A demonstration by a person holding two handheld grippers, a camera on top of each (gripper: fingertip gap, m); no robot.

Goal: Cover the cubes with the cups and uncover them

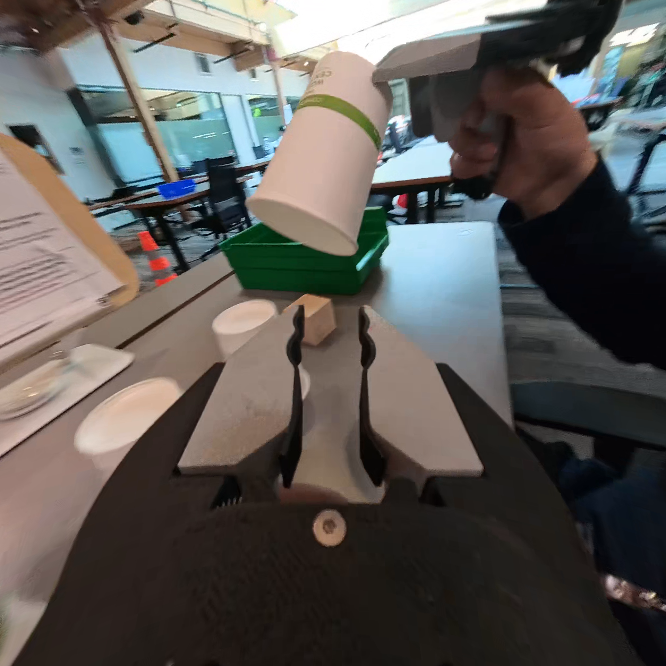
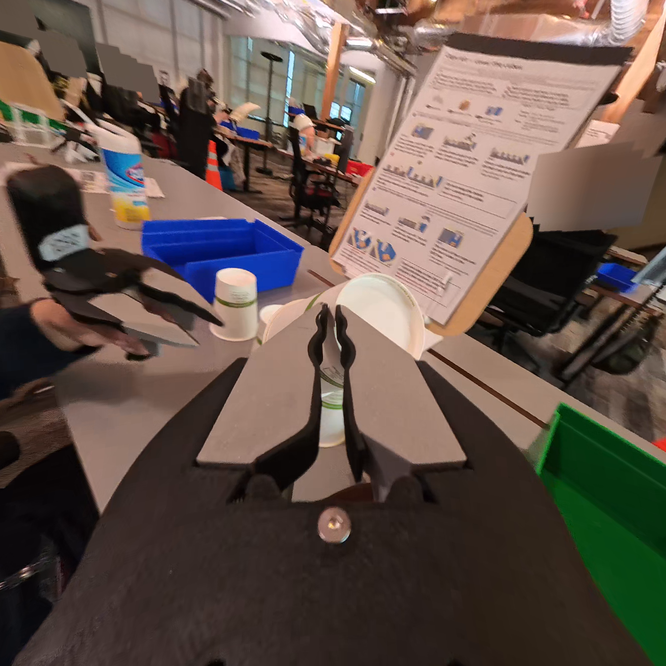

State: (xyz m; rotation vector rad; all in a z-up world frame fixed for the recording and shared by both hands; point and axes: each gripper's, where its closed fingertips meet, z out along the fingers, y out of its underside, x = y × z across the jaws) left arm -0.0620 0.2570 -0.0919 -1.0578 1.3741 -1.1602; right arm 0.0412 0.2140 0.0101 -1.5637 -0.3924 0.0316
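Observation:
My right gripper [image 2: 331, 311] is shut on the base rim of a white paper cup with a green band [image 2: 378, 317]. In the left wrist view the right gripper [image 1: 382, 83] holds this cup [image 1: 324, 151] tilted in the air, mouth down, above the table. A bare wooden cube [image 1: 317, 324] sits on the grey table [image 1: 432, 288] below it. My left gripper [image 1: 329, 317] is open and empty just short of the cube, which stands beyond its left fingertip. It also shows in the right wrist view [image 2: 207, 331]. Upside-down white cups stand on the table [image 1: 241, 324] [image 1: 122, 414] [image 2: 236, 306] [image 2: 331, 407].
A green bin [image 1: 299, 266] stands behind the cube and shows at the right in the right wrist view [image 2: 605, 486]. A blue bin [image 2: 216, 248] and a wipes canister [image 2: 126, 180] stand at the far side. A clipboard with a printed sheet [image 2: 450, 187] stands at the table's edge.

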